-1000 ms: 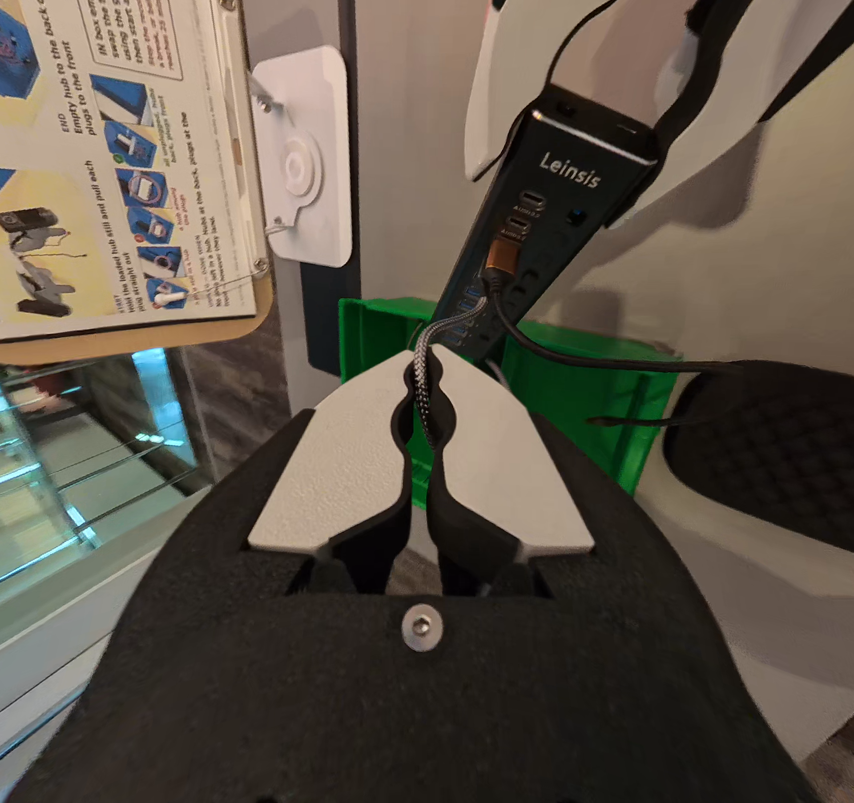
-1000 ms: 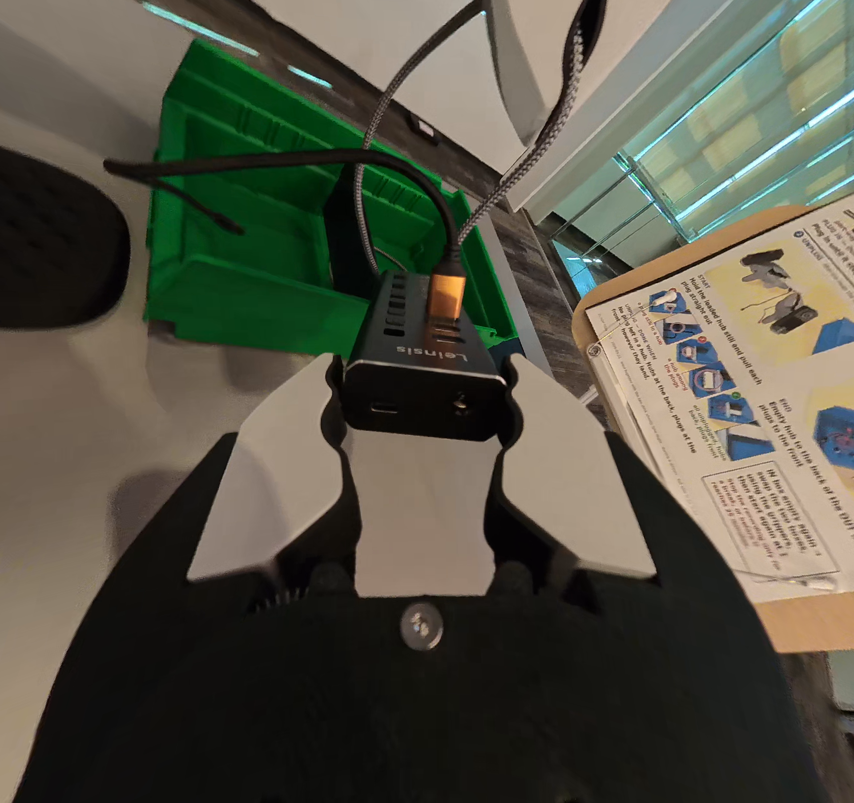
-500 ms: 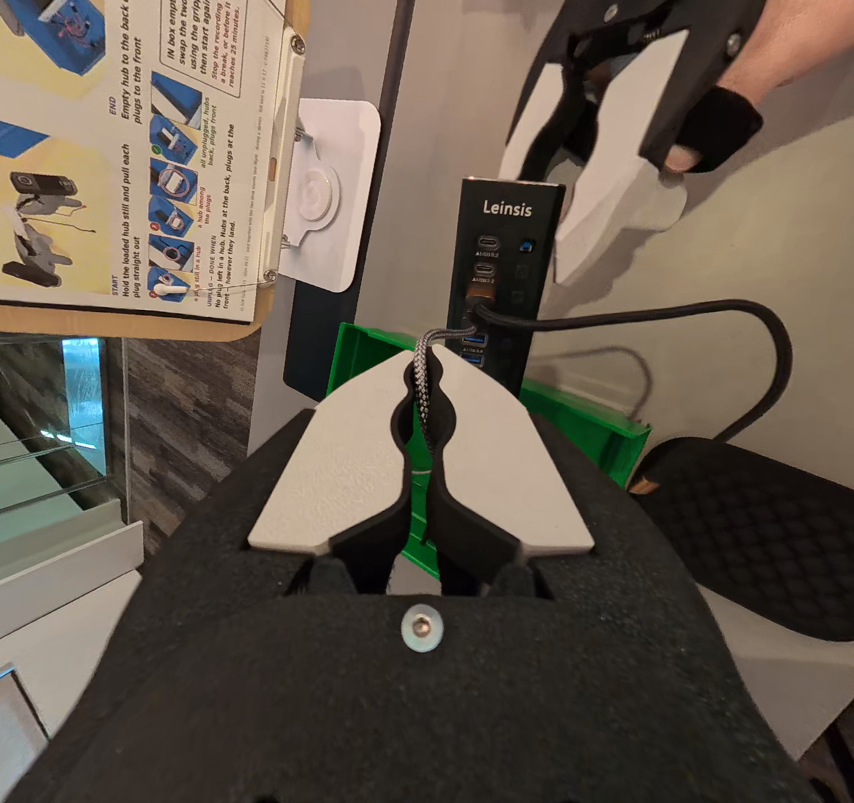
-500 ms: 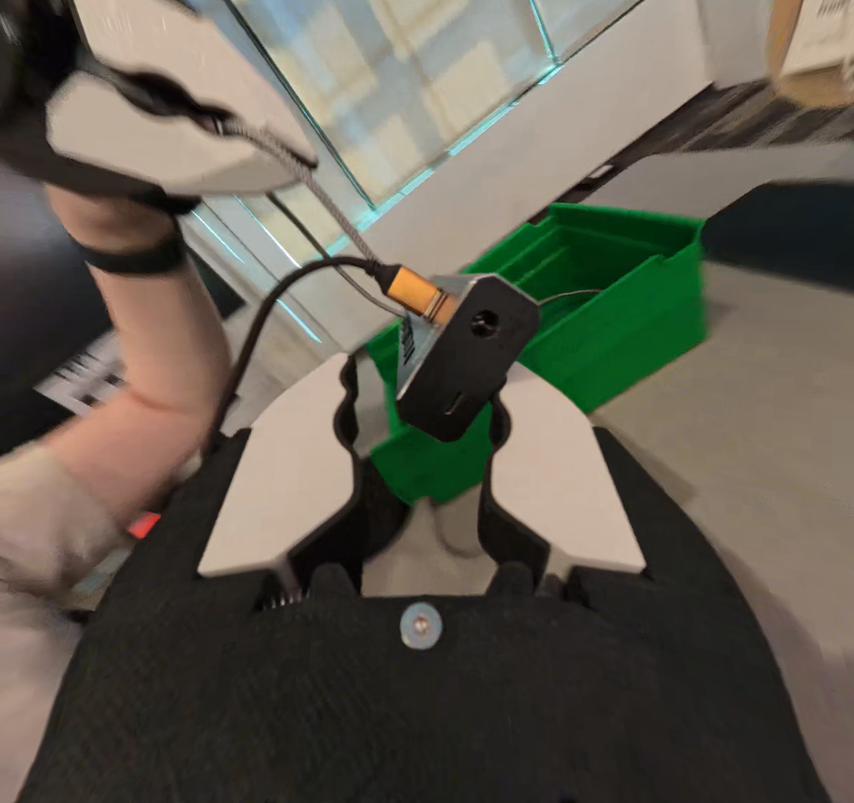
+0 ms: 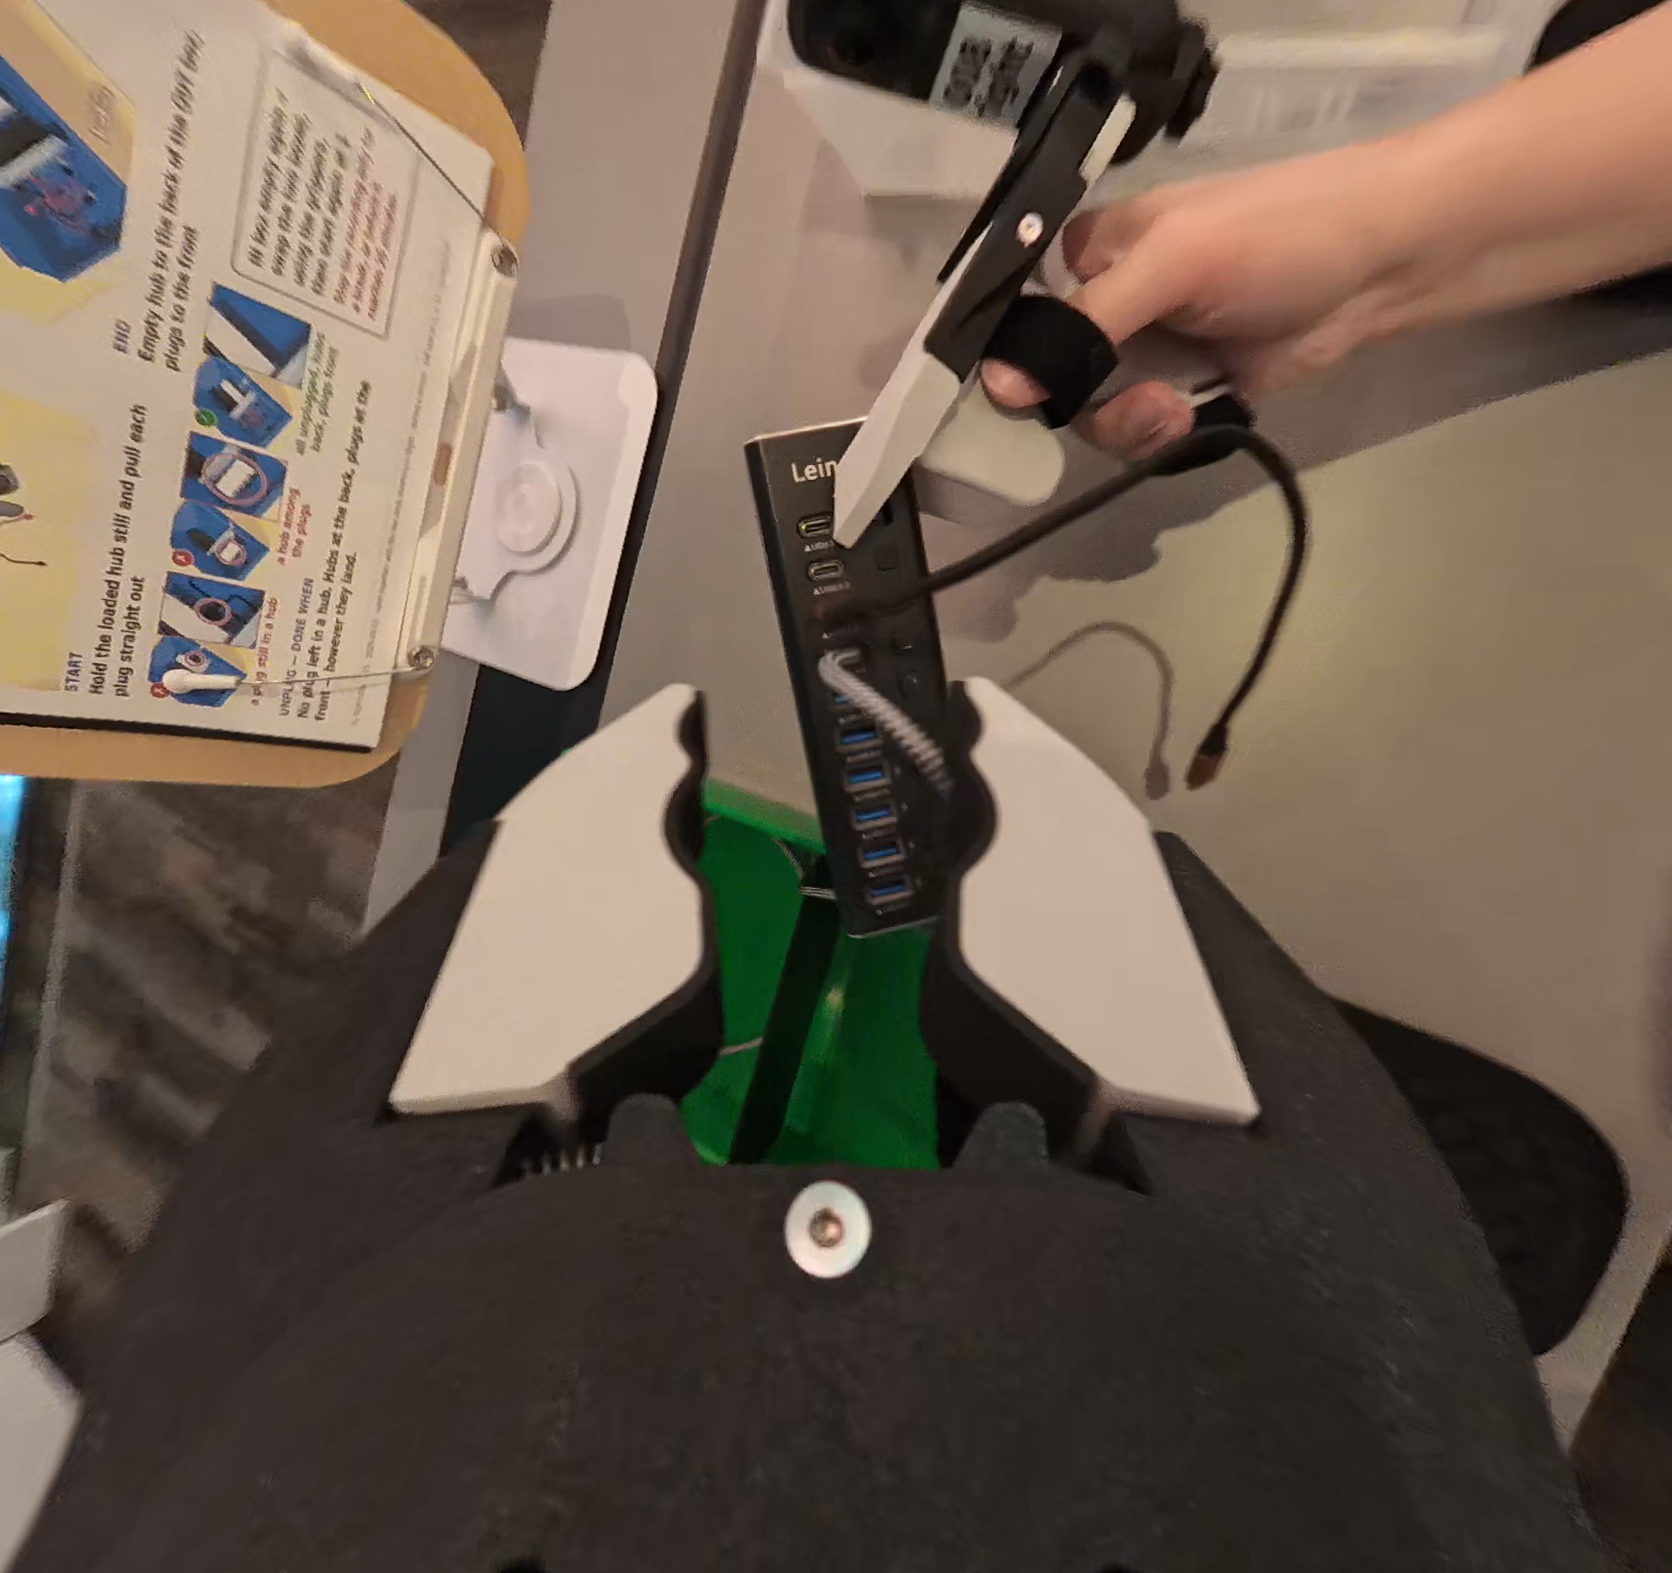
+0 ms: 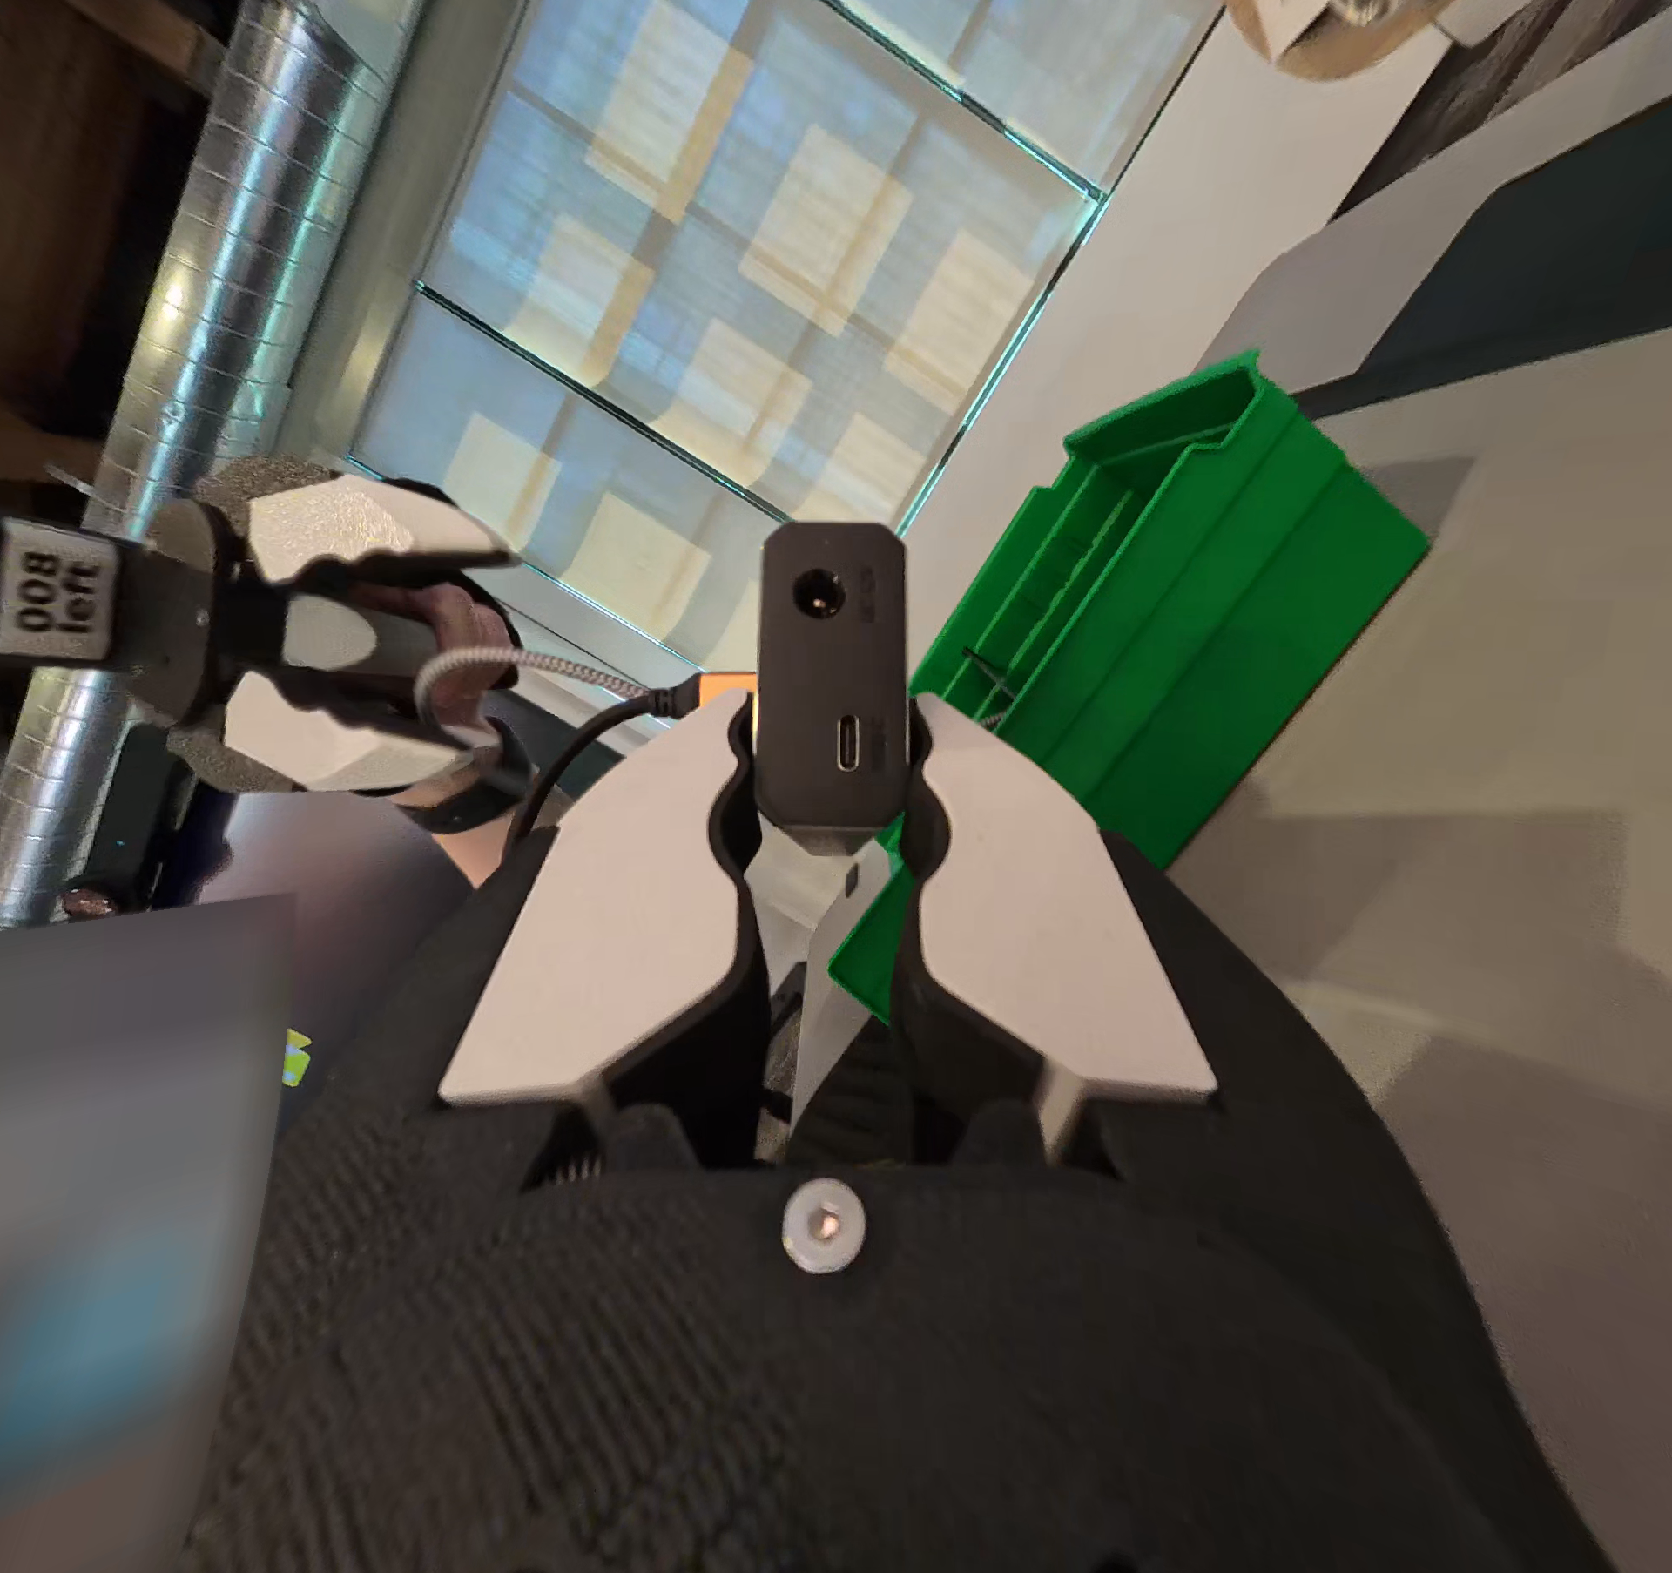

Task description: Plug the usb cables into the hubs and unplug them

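A black USB hub (image 5: 873,851) hangs upright over the table. My right gripper (image 6: 831,702) is shut on its top end (image 6: 832,625); it also shows in the left wrist view (image 5: 869,498). My left gripper (image 5: 828,697) is open, its fingers on either side of the hub's lower half, not touching it. A braided grey cable (image 5: 882,715) is plugged into the hub and runs by my left gripper's right finger. In the right wrist view it (image 6: 561,665) loops between the open fingers of the left gripper (image 6: 498,652). A black cable (image 5: 1285,534) is also plugged in; its free end dangles.
A green bin (image 5: 769,896) sits on the grey table (image 5: 1357,806) under the hub. A clipboard with an instruction sheet (image 5: 226,444) and a white wall plate (image 5: 552,525) stand at the left. A black mesh pad (image 5: 1493,1168) lies at the right.
My left gripper has opened and let go of the braided cable. The right gripper has turned the hub upright, closer to the left gripper.
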A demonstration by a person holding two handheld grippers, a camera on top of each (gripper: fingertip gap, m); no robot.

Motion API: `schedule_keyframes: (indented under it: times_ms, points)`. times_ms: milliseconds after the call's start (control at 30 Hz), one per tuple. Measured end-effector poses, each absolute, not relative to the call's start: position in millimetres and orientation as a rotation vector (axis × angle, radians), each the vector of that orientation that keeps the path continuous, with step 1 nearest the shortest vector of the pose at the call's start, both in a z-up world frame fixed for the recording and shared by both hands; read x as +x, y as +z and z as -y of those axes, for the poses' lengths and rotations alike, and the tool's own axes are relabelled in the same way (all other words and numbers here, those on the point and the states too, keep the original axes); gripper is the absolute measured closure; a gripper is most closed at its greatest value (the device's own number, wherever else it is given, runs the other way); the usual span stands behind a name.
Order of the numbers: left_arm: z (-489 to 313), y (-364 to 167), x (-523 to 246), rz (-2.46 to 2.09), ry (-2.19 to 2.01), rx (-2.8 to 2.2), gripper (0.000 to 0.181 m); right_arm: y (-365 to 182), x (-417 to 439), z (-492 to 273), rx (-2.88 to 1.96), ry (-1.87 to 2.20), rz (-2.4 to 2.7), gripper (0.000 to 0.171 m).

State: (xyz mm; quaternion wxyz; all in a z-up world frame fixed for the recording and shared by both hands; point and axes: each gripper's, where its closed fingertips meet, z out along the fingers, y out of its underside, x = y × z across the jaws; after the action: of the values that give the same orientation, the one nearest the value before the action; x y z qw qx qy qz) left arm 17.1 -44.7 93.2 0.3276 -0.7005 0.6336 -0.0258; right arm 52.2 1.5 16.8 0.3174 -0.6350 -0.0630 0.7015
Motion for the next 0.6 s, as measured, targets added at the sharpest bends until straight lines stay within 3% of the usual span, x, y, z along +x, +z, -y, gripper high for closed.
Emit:
schedule_keyframes:
  times_ms: [33,100,200,400,533,600]
  points:
    - [46.2,105.3,15.8,-1.613,-0.134,-1.816,0.118,20.4,57.3,-2.9,-1.661,1.844,0.173,0.142]
    - [45.9,137.9,10.3,-1.464,-0.33,-1.744,0.105,31.5,65.2,-2.0,-1.631,1.818,0.239,0.142]
    - [37.9,165.0,-6.6,-1.232,-0.675,-1.687,0.117,54.4,71.3,8.4,-1.581,1.773,0.385,0.142]
    - [48.3,78.2,18.3,-1.377,-0.988,-1.944,0.107,95.0,87.6,32.1,-1.502,1.587,0.619,0.143]
    - [42.0,30.1,44.9,-1.527,-0.751,-1.935,0.095,102.9,94.1,40.5,-1.464,1.544,0.694,0.142]
    - [57.1,16.2,55.0,-1.648,-0.825,-1.955,0.115,101.0,93.9,43.0,-1.462,1.511,0.742,0.142]
